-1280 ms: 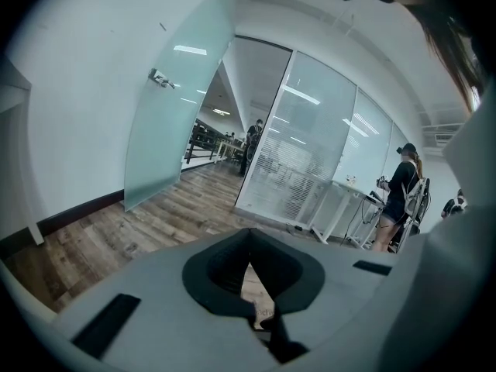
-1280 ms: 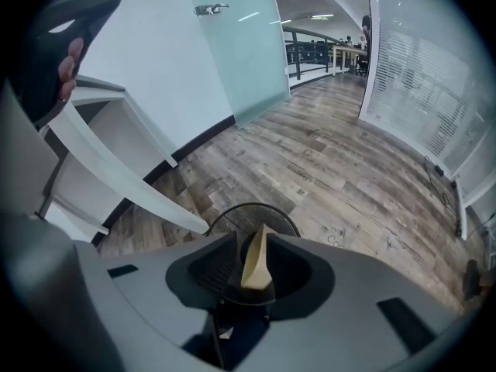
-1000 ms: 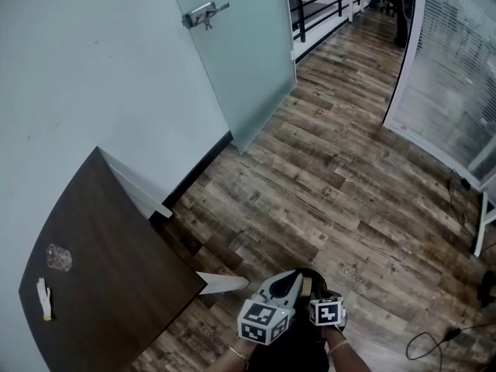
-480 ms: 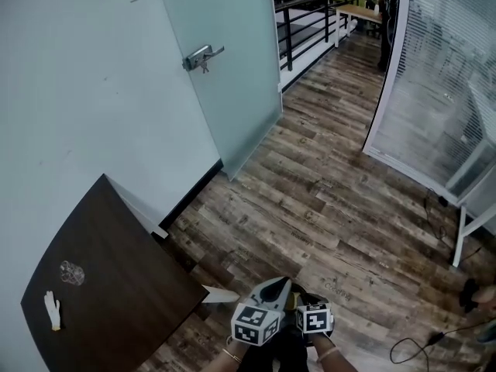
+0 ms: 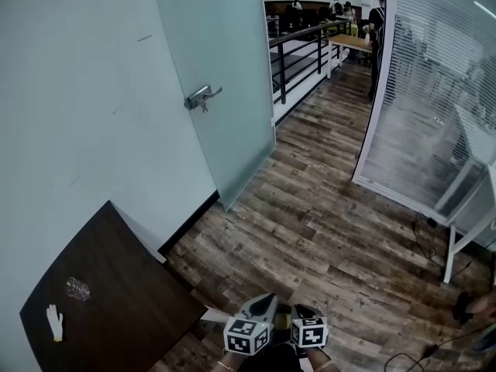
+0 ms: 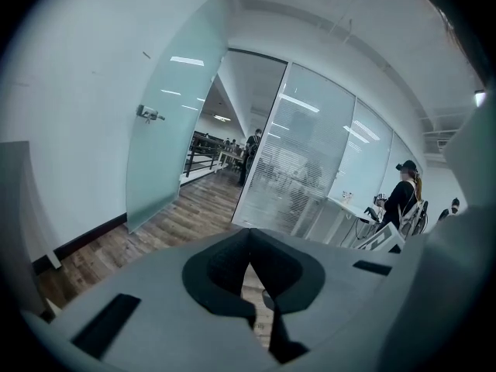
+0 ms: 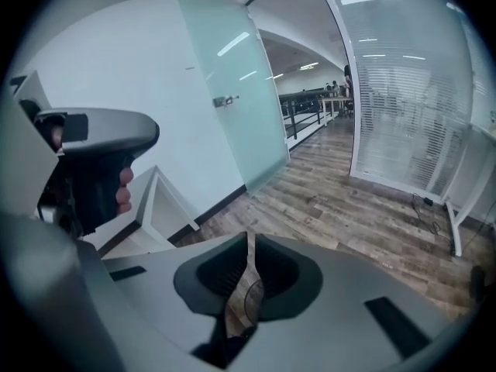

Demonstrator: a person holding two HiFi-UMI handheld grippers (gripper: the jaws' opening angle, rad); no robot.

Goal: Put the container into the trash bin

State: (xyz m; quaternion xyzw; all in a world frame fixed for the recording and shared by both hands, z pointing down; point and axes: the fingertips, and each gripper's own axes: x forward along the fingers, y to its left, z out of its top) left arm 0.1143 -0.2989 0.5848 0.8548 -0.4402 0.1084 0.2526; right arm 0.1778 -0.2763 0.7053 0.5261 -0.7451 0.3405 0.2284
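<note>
The left tongs point(image 6: 249, 232) are pressed together at the tips, and nothing is between them. The right tongs point(image 7: 249, 239) are closing. Only a thin gap is left, and through it you just see floor, so they hold nothing too. Both tongs sit side by side at the very bottom of the head view and point out over the wood floor point(image 5: 333, 208). In the right gripper view you can see fingers point(image 7: 122, 190) wrapped round the handle of the left tongs. To the left is a dark brown table point(image 5: 124, 316). A clear glass point(image 5: 77, 288) stands on it, with a little white thing point(image 5: 53, 322) near the glass. Behind the table is a pale wall, and next to that a frosted glass door point(image 5: 225, 76) with a metal handle point(image 5: 201, 97). Far off there is a black railing point(image 5: 298, 53), and some people are standing there. The container is not in any picture, and I cannot make out the trash bin either. Both tongs are empty and there is no container on the floor or the table, so I think it has already been dropped in the bin. If so, the job looks about done and nothing much is left to do. But I cannot check inside the bin from here.
</note>
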